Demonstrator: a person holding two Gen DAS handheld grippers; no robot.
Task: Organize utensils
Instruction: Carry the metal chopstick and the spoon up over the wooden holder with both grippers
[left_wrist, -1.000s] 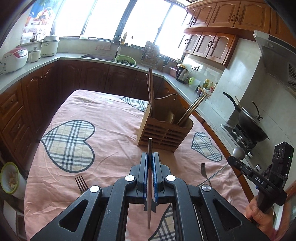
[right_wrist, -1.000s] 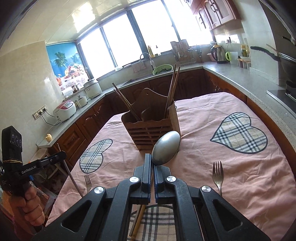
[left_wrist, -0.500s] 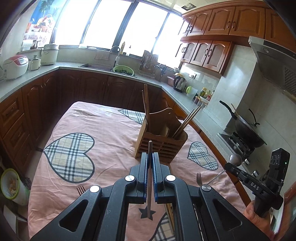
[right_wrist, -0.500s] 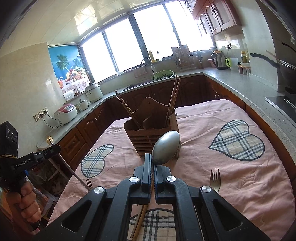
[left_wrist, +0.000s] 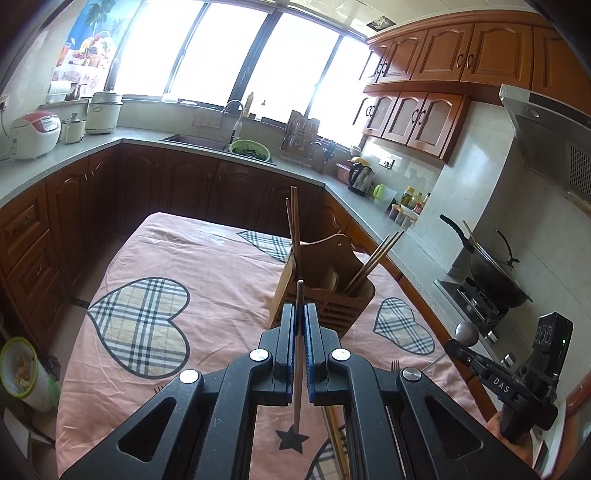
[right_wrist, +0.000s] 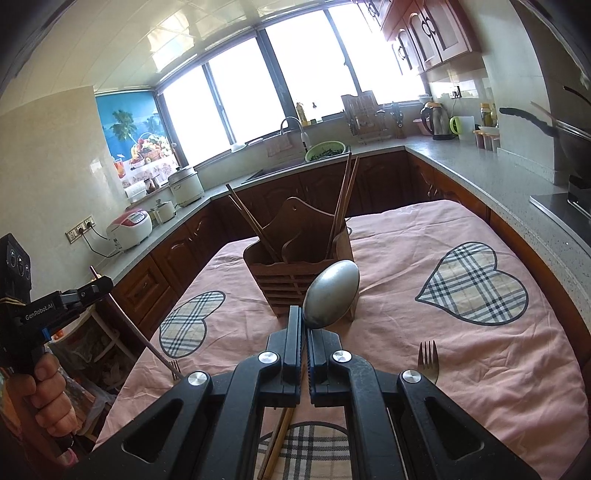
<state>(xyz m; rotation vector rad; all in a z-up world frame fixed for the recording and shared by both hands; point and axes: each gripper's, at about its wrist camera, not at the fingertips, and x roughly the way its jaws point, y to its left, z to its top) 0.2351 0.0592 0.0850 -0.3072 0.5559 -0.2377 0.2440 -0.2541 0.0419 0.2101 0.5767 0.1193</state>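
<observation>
I'm looking across a kitchen with dark wood cabinets and a bright window, at a table under a pink cloth (left_wrist: 221, 266) printed with plaid hearts. The wooden utensil holder (left_wrist: 325, 295) stands near the middle of it, chopsticks leaning in both end compartments. My left gripper (left_wrist: 300, 314) is clamped narrow on a single brown chopstick (left_wrist: 298, 350), which stands nearly upright between the jaws, its top level with the holder's near wall and its lower end hanging above the cloth. My right gripper (right_wrist: 306, 321) is pinched on the handle of a metal spoon (right_wrist: 331, 293), bowl up and tilted right, in front of the holder. A fork (right_wrist: 427, 360) lies on the cloth to the right, another fork (right_wrist: 174, 366) to the left, and a pair of chopsticks (right_wrist: 275, 443) lies beneath my right gripper
</observation>
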